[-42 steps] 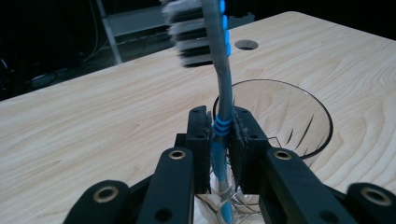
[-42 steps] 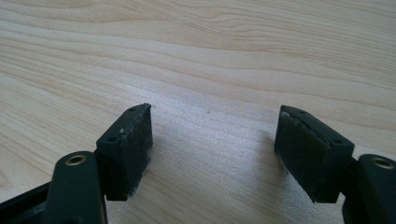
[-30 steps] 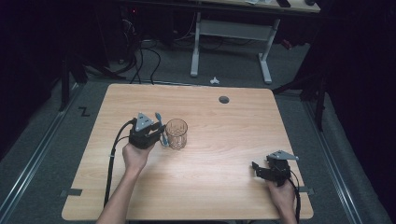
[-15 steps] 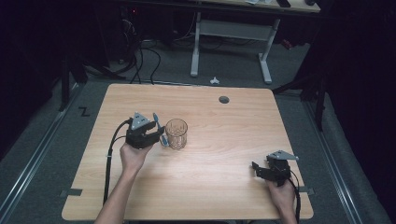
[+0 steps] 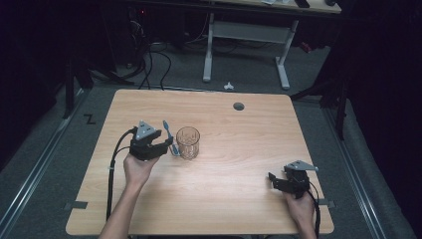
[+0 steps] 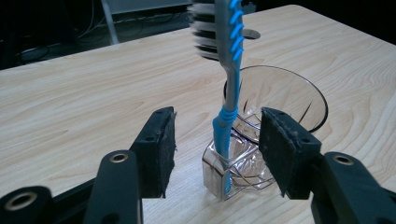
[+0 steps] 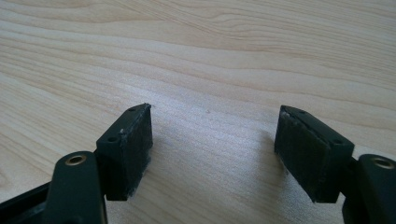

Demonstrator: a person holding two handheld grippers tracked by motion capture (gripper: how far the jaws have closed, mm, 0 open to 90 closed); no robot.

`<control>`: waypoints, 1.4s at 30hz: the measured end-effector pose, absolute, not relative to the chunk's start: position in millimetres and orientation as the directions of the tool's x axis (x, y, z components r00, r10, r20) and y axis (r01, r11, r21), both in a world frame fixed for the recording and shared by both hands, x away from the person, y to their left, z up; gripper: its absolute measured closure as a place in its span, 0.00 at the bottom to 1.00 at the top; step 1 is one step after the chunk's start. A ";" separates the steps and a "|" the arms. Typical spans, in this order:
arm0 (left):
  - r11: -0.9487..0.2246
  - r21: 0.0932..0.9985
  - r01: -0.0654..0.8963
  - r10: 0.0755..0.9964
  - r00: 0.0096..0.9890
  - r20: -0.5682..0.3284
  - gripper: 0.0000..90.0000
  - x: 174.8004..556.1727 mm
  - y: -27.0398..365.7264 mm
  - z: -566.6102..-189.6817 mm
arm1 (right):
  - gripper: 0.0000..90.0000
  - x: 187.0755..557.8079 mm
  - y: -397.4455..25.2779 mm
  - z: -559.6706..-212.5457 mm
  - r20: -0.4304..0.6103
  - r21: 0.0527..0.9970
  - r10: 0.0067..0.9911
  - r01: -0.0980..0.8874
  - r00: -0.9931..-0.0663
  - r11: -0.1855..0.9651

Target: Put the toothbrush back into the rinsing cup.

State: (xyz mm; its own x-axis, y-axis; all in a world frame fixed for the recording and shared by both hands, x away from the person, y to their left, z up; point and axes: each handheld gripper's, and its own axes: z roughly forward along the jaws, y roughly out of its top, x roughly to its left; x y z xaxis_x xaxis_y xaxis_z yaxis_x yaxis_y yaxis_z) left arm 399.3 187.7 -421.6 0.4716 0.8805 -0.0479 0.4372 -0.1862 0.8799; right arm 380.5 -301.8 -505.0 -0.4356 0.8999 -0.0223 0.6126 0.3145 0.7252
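The blue toothbrush (image 6: 228, 100) stands upright in the clear holder on the side of the glass cup (image 6: 275, 100), right between your left gripper's (image 6: 217, 149) released jaws, so draw straight back without brushing the handle or tipping the cup. Your right gripper (image 7: 215, 149) rests spread open over bare table (image 7: 201, 51), well off to the side. Compared with a second ago, your left gripper has backed slightly away from the cup; the right is unchanged.

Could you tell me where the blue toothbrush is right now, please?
In the high view the blue toothbrush stands left of centre on the table, upright in the glass cup's handle, between the open left gripper jaws.
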 end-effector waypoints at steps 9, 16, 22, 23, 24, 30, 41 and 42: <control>-0.169 0.885 0.433 0.883 0.465 -0.059 0.50 395.0 191.9 -419.0 | 0.31 380.5 -301.8 -505.0 -0.022 0.725 0.900 0.613 -0.436 0.314; -0.145 0.889 0.434 0.890 0.449 -0.074 0.50 391.2 198.4 -419.0 | 0.31 380.5 -301.8 -505.0 -0.022 0.725 0.900 0.613 -0.436 0.314; -0.135 0.892 0.431 0.893 0.443 -0.079 0.50 386.8 203.2 -417.1 | 0.31 380.5 -301.8 -505.0 -0.022 0.725 0.900 0.613 -0.436 0.314; -0.132 0.893 0.431 0.893 0.442 -0.081 0.50 385.9 203.9 -416.9 | 0.31 380.5 -301.8 -505.0 -0.022 0.725 0.900 0.613 -0.436 0.314; -0.132 0.893 0.429 0.894 0.441 -0.080 0.50 385.1 204.6 -416.7 | 0.31 380.5 -301.8 -505.0 -0.022 0.725 0.900 0.613 -0.435 0.314; -0.125 0.893 0.433 0.896 0.436 -0.086 0.50 380.0 209.2 -417.0 | 0.31 380.5 -301.8 -505.0 -0.022 0.725 0.900 0.613 -0.436 0.314; -0.117 0.892 0.437 0.899 0.427 -0.091 0.49 371.4 217.4 -417.8 | 0.31 380.5 -301.8 -505.0 -0.022 0.725 0.900 0.613 -0.436 0.314; -0.116 0.892 0.438 0.900 0.426 -0.092 0.49 370.7 217.9 -417.9 | 0.31 380.5 -301.8 -505.0 -0.022 0.725 0.900 0.613 -0.436 0.314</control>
State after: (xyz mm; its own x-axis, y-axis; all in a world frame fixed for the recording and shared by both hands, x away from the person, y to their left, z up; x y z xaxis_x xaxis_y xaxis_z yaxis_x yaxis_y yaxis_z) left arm 370.7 217.9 -417.9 0.4261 0.9000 -0.0921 0.4376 -0.1160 0.8916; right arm 380.5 -301.8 -505.0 -0.4356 0.8999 -0.0218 0.6126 0.3141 0.7253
